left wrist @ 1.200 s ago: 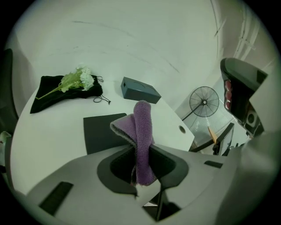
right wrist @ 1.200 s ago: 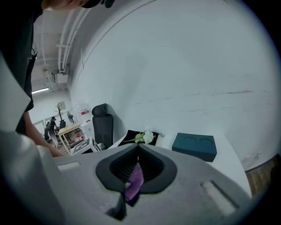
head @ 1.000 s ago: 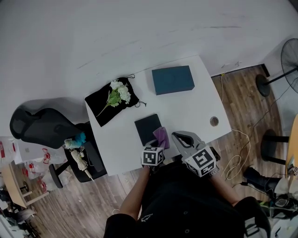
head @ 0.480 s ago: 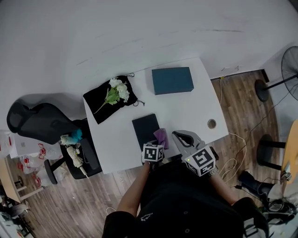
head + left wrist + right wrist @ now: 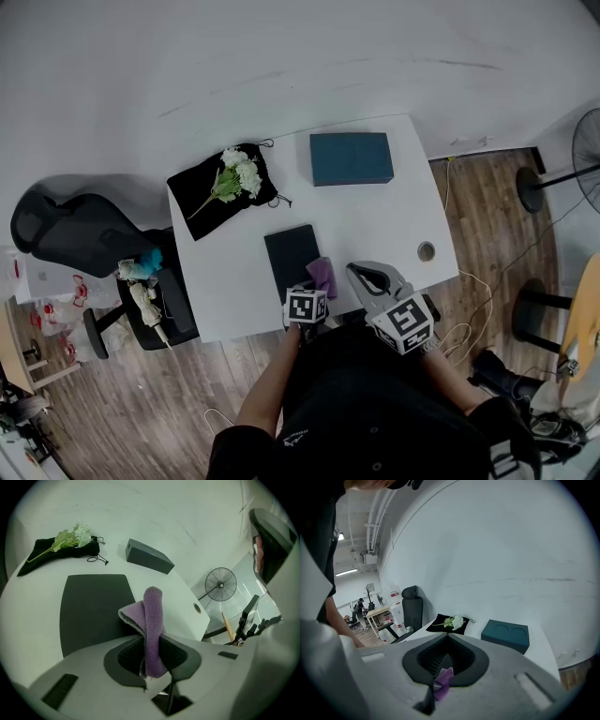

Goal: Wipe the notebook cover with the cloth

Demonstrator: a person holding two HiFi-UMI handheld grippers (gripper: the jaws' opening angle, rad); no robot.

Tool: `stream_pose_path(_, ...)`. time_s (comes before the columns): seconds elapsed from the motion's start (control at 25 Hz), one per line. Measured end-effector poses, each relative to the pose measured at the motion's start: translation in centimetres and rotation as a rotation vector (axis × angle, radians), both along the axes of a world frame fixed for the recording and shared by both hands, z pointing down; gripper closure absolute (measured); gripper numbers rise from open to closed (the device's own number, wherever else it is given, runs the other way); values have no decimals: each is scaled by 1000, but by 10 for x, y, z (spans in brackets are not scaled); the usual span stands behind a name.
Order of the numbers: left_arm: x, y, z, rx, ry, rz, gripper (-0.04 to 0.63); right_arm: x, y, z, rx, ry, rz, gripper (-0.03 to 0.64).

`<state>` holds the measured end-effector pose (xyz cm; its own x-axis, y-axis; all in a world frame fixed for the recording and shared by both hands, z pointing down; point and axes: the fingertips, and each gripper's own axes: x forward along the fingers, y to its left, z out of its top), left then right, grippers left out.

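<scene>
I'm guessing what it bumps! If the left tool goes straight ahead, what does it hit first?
Probably the notebook: the left tool grips the cloth, whose tip hangs by the notebook's right edge. Depth is unclear, so it might reach bare table first.

We note bare tabletop (image 5: 384, 220) between notebook (image 5: 291, 251) and teal box (image 5: 352, 157): passage open. Black pouch with flowers (image 5: 223, 190) occupies the far left corner. Small hole (image 5: 427, 250) near the right edge.

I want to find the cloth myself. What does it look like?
On the white table, find the dark notebook near the person. The cloth is by its right side, pinched in the left gripper. It's the only purple thing.
</scene>
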<state>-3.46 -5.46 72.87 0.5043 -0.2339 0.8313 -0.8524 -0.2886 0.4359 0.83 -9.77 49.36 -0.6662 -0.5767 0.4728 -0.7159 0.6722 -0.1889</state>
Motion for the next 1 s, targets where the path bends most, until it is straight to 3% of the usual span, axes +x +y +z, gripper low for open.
stream_pose_path(0.4, -14, 3, 5, -19, 1, -90, 509, -4, 2, 1, -2, -1, -34, 612)
stream_pose_path(1.0, -41, 8, 9, -36, -10, -125, 506, -20, 5, -3, 12, -1, -38, 612)
